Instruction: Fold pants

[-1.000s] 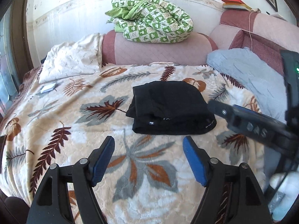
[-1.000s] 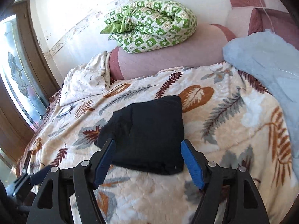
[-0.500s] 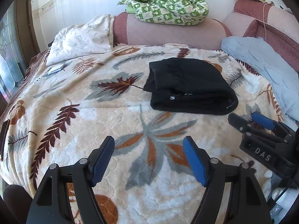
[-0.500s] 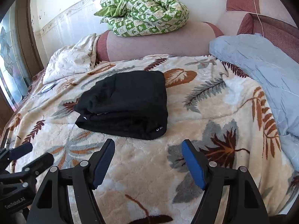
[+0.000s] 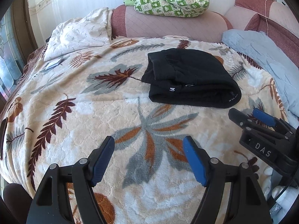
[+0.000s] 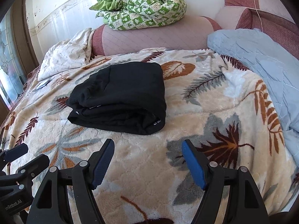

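Left wrist view: the left claw has backed off and dropped lower, gaping wide with nothing in it. The pants sit as a compact black bundle mid-bed, well clear.

Right wrist view: the right claw has pulled off the pants too, wide and empty. Looks like the folding's basically finished.

Bare blanket lies before the pants.
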